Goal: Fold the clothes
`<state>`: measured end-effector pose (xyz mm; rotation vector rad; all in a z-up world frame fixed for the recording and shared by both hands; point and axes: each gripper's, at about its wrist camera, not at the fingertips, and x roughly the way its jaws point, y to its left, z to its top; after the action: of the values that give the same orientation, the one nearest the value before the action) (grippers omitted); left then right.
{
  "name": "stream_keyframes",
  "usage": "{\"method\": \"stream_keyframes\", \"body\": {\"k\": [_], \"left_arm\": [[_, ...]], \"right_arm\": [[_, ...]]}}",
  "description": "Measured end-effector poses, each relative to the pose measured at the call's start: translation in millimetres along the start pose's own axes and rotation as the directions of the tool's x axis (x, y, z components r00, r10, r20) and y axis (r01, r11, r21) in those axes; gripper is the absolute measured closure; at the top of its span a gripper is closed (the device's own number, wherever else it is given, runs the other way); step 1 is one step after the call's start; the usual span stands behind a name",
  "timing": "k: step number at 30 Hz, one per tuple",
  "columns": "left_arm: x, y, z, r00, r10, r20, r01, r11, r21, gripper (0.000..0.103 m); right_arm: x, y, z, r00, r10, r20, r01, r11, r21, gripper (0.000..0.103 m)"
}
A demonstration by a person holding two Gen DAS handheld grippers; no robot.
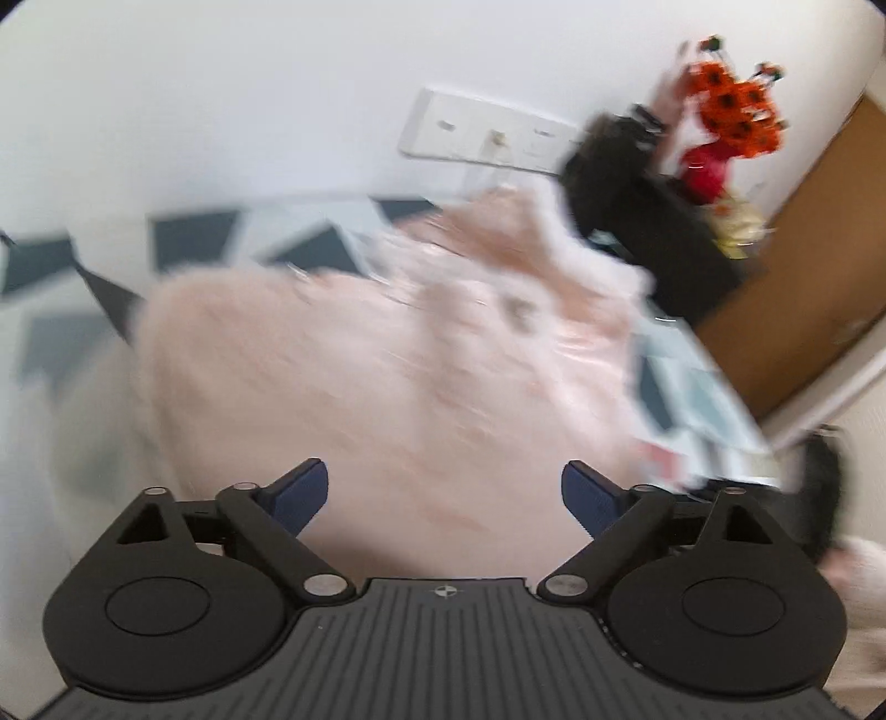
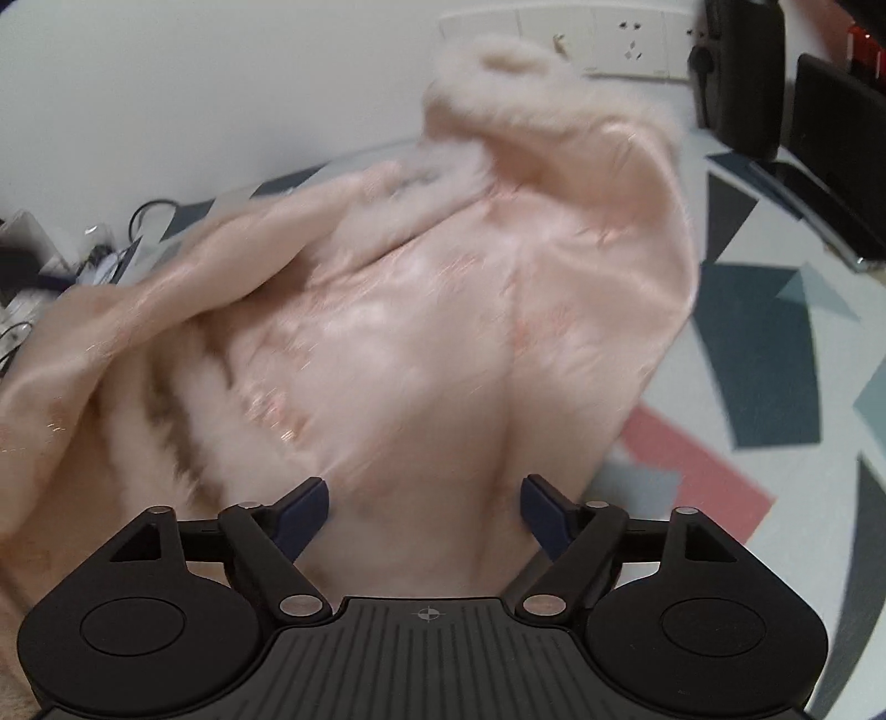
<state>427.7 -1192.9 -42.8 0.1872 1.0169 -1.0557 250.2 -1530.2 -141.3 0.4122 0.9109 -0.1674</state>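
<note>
Mostly wall [image 1: 221, 111] up top in both views, white, with a socket strip [image 2: 609, 39] mounted on it. Below it a surface under a patterned cloth [image 2: 775, 360], grey, navy and pink shapes. Pink fluffy garment [image 2: 443, 304] lies bunched on that cloth, satin lining showing, one fuzzy end reared up toward the wall edge; it fills the middle of both views, blurred in the left one. Black box-like item [image 1: 664, 238] at the far right corner, orange and red flowers [image 1: 731, 116] behind it. Cables [image 2: 111, 243] at the far left edge. Left gripper [image 1: 444, 495] jaws spread wide, nothing pinched, garment beneath. Right gripper [image 2: 425, 512] jaws also apart, pads off the fabric under them.
</note>
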Motion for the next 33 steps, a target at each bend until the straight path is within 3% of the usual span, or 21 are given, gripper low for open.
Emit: {"method": "stream_keyframes", "body": {"k": [2, 4, 5, 6, 8, 9, 10, 12, 16, 21, 25, 29, 32, 33], "left_arm": [[17, 14, 4, 0.998, 0.060, -0.013, -0.060, 0.998, 0.002, 0.010], [36, 30, 7, 0.995, 0.094, -0.019, -0.094, 0.995, -0.029, 0.015], [42, 35, 8, 0.995, 0.098, -0.019, -0.099, 0.994, -0.035, 0.019], [49, 40, 10, 0.994, 0.103, -0.018, -0.104, 0.994, -0.040, 0.029], [61, 50, 12, 0.993, 0.113, -0.021, -0.113, 0.993, -0.043, 0.060], [67, 48, 13, 0.993, 0.114, -0.037, -0.115, 0.993, -0.011, 0.080], [72, 47, 13, 0.992, 0.116, -0.054, -0.115, 0.993, 0.023, 0.089], [75, 38, 10, 0.990, 0.101, -0.094, -0.091, 0.990, 0.110, 0.090], [72, 16, -8, 0.985, 0.019, -0.171, 0.013, 0.983, 0.185, 0.092], [83, -19, -38, 0.962, -0.098, -0.254, 0.139, 0.979, 0.149, 0.092], [111, -62, -64, 0.944, -0.190, -0.270, 0.221, 0.971, 0.088, 0.095], [128, -96, -61, 0.945, -0.211, -0.251, 0.241, 0.966, 0.096, 0.094], [120, -94, -48, 0.950, -0.211, -0.229, 0.242, 0.964, 0.115, 0.083], [110, -87, -42, 0.954, -0.215, -0.207, 0.242, 0.963, 0.114, 0.071]], "right_arm": [[4, 13, -1, 1.000, -0.021, -0.010, 0.020, 0.999, -0.027, 0.030], [9, 25, -2, 0.999, -0.049, -0.019, 0.048, 0.997, -0.059, 0.046], [12, 29, -2, 0.998, -0.064, -0.021, 0.062, 0.995, -0.072, 0.064], [13, 31, -1, 0.997, -0.080, -0.020, 0.078, 0.994, -0.083, 0.078], [16, 32, 3, 0.994, -0.109, -0.018, 0.107, 0.989, -0.099, 0.088], [17, 30, 4, 0.993, -0.115, -0.020, 0.113, 0.989, -0.098, 0.090], [17, 26, 5, 0.992, -0.122, -0.022, 0.119, 0.988, -0.094, 0.091], [17, 18, 10, 0.988, -0.155, -0.018, 0.153, 0.983, -0.099, 0.092], [19, -6, 26, 0.971, -0.237, -0.009, 0.235, 0.966, -0.107, 0.092], [31, -44, 58, 0.941, -0.338, 0.020, 0.337, 0.931, -0.136, 0.092], [53, -56, 84, 0.890, -0.451, 0.073, 0.453, 0.852, -0.263, 0.091], [60, -64, 108, 0.869, -0.487, 0.088, 0.491, 0.824, -0.284, 0.080], [37, -74, 107, 0.884, -0.458, 0.095, 0.468, 0.863, -0.191, 0.072], [26, -78, 103, 0.894, -0.437, 0.094, 0.447, 0.882, -0.149, 0.068]]}}
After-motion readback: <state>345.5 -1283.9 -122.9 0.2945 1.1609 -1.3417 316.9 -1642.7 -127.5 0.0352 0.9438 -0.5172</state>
